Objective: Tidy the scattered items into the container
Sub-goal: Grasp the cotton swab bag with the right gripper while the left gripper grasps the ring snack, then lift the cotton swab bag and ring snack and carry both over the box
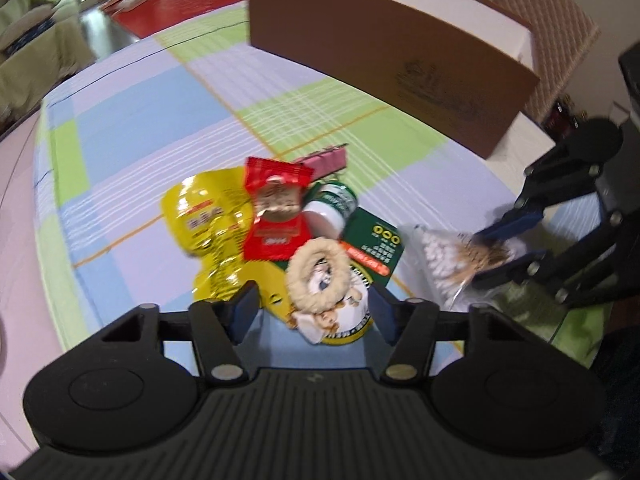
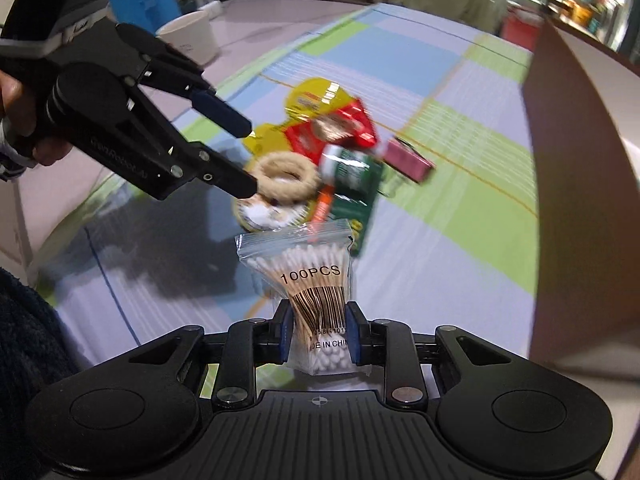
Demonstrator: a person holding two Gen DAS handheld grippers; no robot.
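A heap of items lies on the checked cloth: a yellow packet [image 1: 204, 224], a red packet [image 1: 276, 208], a green bottle [image 1: 332, 204], a green packet [image 1: 372, 248], a pink box [image 1: 324, 160] and a rope ring [image 1: 318, 276] resting on a round tin [image 1: 344, 324]. My left gripper [image 1: 316, 312] is open, its fingers either side of the ring and tin. My right gripper [image 2: 316, 336] is shut on a clear bag of cotton swabs [image 2: 308, 280], just right of the heap. The brown cardboard box [image 1: 380, 60] stands beyond the heap. From the right wrist view, the left gripper [image 2: 246, 156] hangs over the rope ring [image 2: 286, 178].
The cardboard box wall [image 2: 580, 200] rises close on the right in the right wrist view. A white cup [image 2: 192, 36] stands off the cloth at the far left. A hand [image 2: 24, 120] holds the left gripper. A sofa [image 1: 36, 40] is beyond the table.
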